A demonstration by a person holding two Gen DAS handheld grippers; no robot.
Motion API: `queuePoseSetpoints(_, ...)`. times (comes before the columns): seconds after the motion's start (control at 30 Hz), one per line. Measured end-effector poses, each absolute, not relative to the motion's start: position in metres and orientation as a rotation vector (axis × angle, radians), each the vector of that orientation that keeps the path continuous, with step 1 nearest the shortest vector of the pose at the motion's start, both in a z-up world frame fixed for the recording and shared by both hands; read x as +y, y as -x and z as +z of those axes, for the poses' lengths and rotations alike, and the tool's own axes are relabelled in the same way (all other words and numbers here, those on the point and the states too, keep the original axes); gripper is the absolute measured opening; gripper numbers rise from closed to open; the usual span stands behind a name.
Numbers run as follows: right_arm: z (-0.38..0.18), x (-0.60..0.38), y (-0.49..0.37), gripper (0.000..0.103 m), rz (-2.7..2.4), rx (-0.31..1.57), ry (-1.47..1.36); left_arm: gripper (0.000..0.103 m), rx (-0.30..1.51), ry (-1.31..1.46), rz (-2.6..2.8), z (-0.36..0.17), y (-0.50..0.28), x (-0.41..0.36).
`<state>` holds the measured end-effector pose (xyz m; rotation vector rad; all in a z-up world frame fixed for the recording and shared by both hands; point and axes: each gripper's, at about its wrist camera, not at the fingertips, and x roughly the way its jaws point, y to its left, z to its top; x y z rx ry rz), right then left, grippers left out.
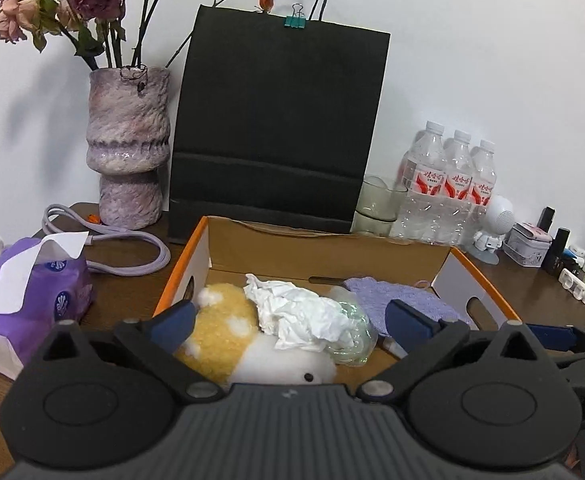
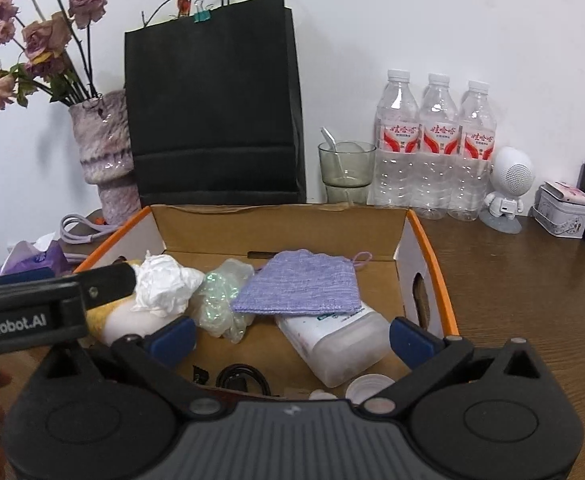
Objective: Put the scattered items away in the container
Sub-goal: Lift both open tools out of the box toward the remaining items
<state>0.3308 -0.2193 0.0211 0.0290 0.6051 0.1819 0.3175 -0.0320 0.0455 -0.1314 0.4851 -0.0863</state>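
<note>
An open cardboard box [image 1: 324, 246] [image 2: 276, 224] with orange edges sits on the brown table. Inside lie a yellow-and-white plush toy [image 1: 220, 330] [image 2: 120, 320], a crumpled white tissue [image 1: 300, 312] [image 2: 162, 286], a clear iridescent wrapper [image 1: 352, 334] [image 2: 220, 298], a purple cloth [image 1: 404, 300] [image 2: 304, 286], a white plastic bottle [image 2: 340, 344], a black cable [image 2: 238, 378] and a white cap [image 2: 368, 386]. My left gripper [image 1: 290, 320] hangs open over the plush and tissue, pads touching nothing. My right gripper [image 2: 292, 334] stands open above the bottle, empty.
A black paper bag [image 1: 276, 128] [image 2: 216, 104], a vase of dried roses [image 1: 128, 148] [image 2: 104, 152], a glass [image 2: 346, 172] and water bottles [image 1: 448, 184] [image 2: 436, 148] stand behind the box. A purple tissue pack [image 1: 28, 292] lies left; a small speaker figure [image 2: 508, 188] and tins stand right.
</note>
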Motion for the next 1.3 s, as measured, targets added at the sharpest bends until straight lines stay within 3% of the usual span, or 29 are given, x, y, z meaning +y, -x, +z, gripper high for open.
queuePoseSetpoints(0.83, 0.029, -0.221, -0.325, 0.103, 0.172, 0.589, -0.021, 0.103, 0.460, 0.128, -0.111, 0.057, -0.307, -0.034)
queuePoseSetpoints(1.3, 0.041, -0.250, -0.272, 0.103, 0.194, 0.535, 0.024, 0.103, 0.469, 0.063, -0.083, 0.051, -0.253, 0.024)
